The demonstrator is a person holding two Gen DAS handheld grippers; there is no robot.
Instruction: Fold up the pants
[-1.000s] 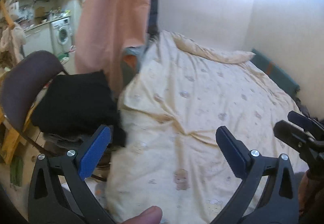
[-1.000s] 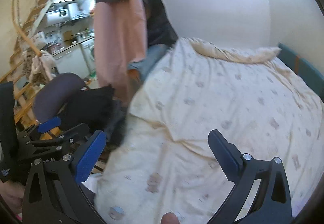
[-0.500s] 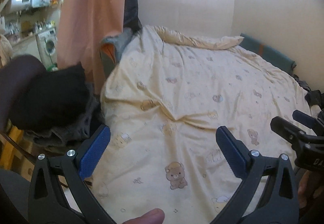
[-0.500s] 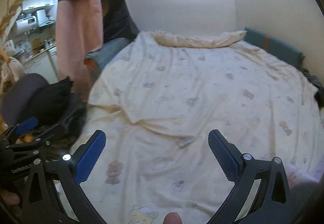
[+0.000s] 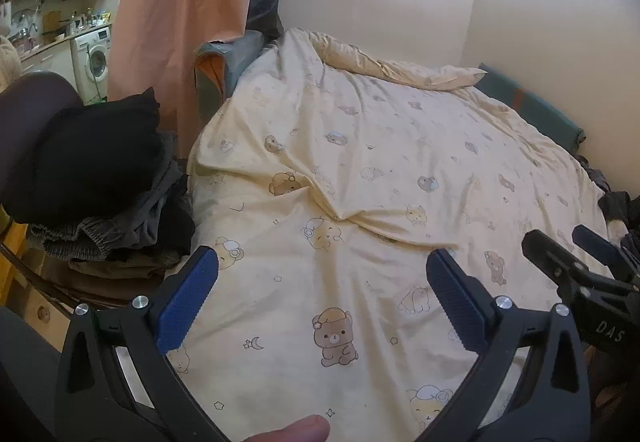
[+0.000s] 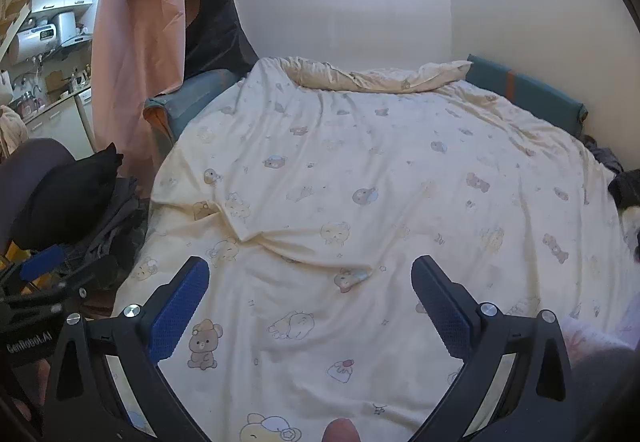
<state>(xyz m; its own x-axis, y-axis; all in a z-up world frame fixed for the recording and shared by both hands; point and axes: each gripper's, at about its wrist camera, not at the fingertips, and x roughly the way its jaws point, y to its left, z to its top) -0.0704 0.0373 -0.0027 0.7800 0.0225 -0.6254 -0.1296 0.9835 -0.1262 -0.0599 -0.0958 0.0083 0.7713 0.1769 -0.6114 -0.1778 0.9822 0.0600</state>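
— Jaws spread wide on the left gripper (image 5: 322, 262), blue pads well apart, nothing pinched between them. Hovering over a cream duvet printed with little bears (image 5: 360, 162).

— Same on the right gripper (image 6: 311, 266): parted wide, empty, above that same duvet. Poking into the left wrist view at four o'clock, black and blue.

— And the pants?

— Off the bed. Grey pants with a gathered elastic waistband (image 5: 100, 238), crumpled in a heap at nine o'clock in the left wrist view, just beside the duvet's edge. Touched by neither gripper.

— Sitting on top of them, a black folded garment (image 5: 92, 154). Behind that, at nine to ten o'clock, the rounded dark brown chair back (image 5: 36, 98).

— Hard to tell how many pieces lie in that heap, all dark and bunched together.

— Up at eleven o'clock, a long peach curtain (image 5: 180, 2), hanging straight down. Left of it, a white front-loading washing machine (image 5: 94, 62).

— Over at two o'clock, a teal padded mattress edge (image 5: 532, 110) along the wall. Below it, at three o'clock, more dark crumpled clothing (image 5: 616, 202) at the bed's edge.

— Down at six o'clock, a thumb tip (image 5: 296, 432) at the frame's bottom edge.
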